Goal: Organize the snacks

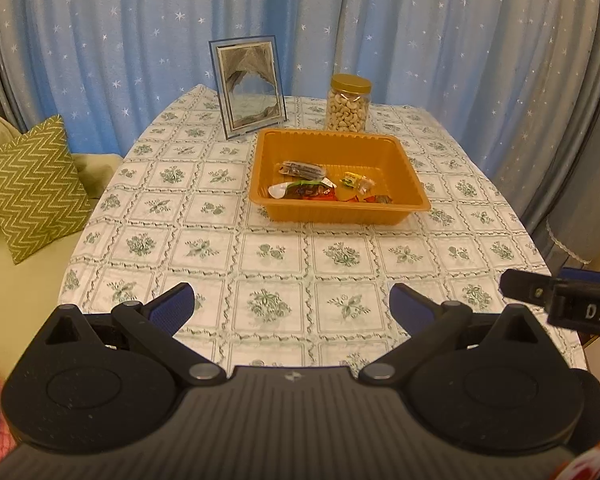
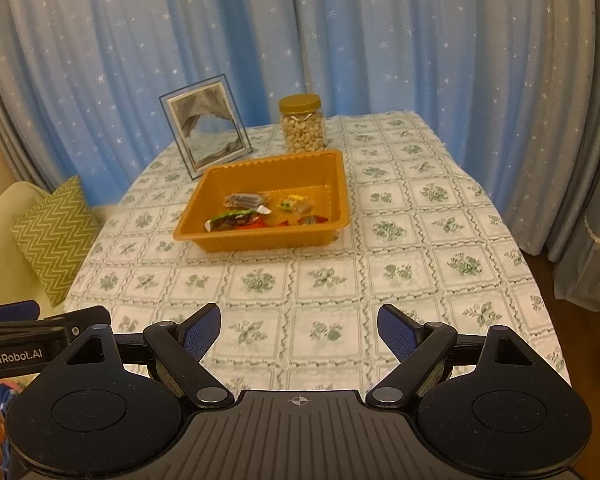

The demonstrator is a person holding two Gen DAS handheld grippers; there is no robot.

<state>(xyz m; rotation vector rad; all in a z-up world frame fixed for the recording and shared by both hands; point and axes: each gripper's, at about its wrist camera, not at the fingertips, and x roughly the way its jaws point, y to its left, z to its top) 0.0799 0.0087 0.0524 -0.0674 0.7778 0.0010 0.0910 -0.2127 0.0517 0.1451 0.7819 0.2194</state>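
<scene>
Tablecloth (image 1: 284, 264) between tray (image 1: 336, 210), edge

Few words can be read. In the right wrist view, white lettering "GenRobot.AI" stands on the black side of the left gripper (image 2: 32, 326), at the left edge beside the right gripper's own body. In the left wrist view, white letters "DAS", cut off by the frame edge, stand on the black side of the right gripper (image 1: 540, 290). The snack wrappers in the orange tray (image 1: 336, 210) carry print too small to read.
</scene>
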